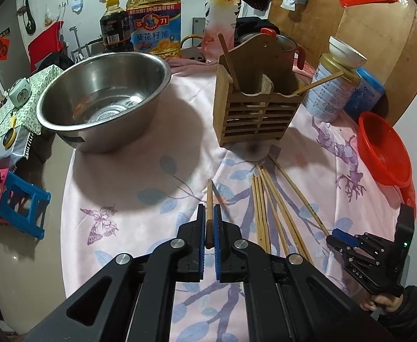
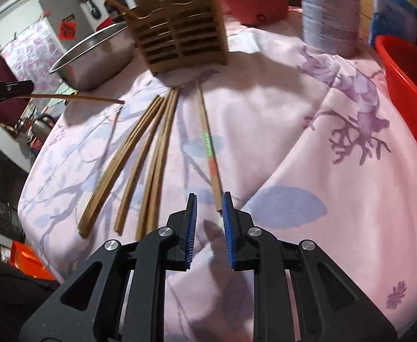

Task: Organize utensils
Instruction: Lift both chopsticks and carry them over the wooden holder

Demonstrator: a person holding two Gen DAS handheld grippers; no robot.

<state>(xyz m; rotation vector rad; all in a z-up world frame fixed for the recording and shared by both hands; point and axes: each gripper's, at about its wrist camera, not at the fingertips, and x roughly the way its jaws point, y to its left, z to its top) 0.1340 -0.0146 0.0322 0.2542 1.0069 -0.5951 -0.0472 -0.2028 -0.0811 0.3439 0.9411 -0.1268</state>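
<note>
My left gripper [image 1: 209,213] is shut on a single wooden chopstick [image 1: 209,196], held above the pink cloth; in the right wrist view that gripper [image 2: 28,87] shows at the far left with the stick [image 2: 74,98] pointing right. Several chopsticks [image 1: 268,199] lie fanned on the cloth in front of the slatted wooden holder [image 1: 254,108], which has one stick leaning in each compartment. My right gripper [image 2: 210,199] is open low over the cloth. The near end of a printed chopstick [image 2: 208,148] lies between its tips, close to the right pad, with a visible gap on the left.
A steel bowl [image 1: 103,97] stands left of the holder. A tin can [image 1: 331,91] topped by a white bowl and a red basin [image 1: 385,151] are on the right. Oil and sauce bottles [image 1: 154,20] and a red pot [image 2: 254,2] line the back. The table edge drops off left.
</note>
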